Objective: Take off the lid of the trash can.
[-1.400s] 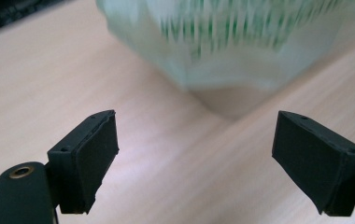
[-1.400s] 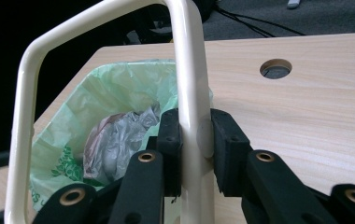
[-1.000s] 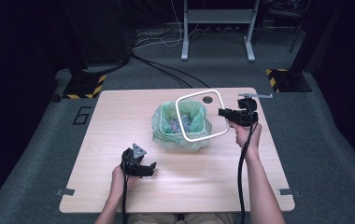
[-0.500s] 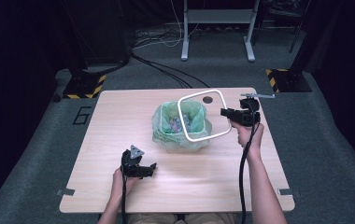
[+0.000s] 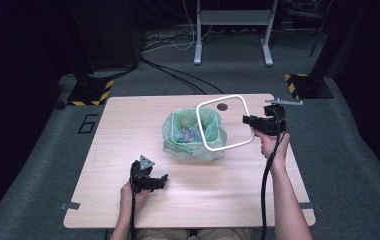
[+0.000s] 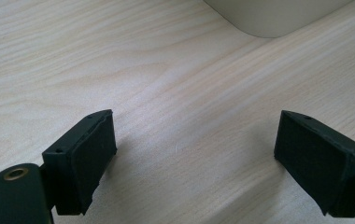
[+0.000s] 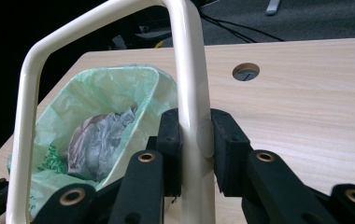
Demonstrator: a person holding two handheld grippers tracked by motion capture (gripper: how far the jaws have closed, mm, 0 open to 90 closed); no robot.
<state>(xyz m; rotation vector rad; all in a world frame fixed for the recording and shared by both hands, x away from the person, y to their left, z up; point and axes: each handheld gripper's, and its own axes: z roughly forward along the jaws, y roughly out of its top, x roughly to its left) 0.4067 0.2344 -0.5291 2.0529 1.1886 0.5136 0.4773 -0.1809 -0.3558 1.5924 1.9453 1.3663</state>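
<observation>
A white square ring [image 5: 225, 122], the bin's rim frame, hangs in the air over the right side of the bin [image 5: 194, 135]. My right gripper [image 5: 250, 120] is shut on the ring's right side; in the right gripper view the pads clamp the ring's bar [image 7: 192, 116]. The bin holds a pale green bag [image 7: 96, 121] with crumpled grey waste [image 7: 96, 140] inside. My left gripper [image 5: 160, 180] rests low over the wooden table [image 5: 128, 125] near its front left. Its pads [image 6: 89, 158] stand wide apart, open, with bare wood between them.
A round cable hole [image 5: 222, 106] lies in the table behind the bin. Black cables [image 5: 178, 75] run across the grey floor beyond the table, near a metal stand [image 5: 230, 30]. A pale curved object [image 6: 273, 18] sits at the top of the left gripper view.
The ring and my right gripper have shifted slightly to the right, away from the bin. My left gripper has stayed in place.
</observation>
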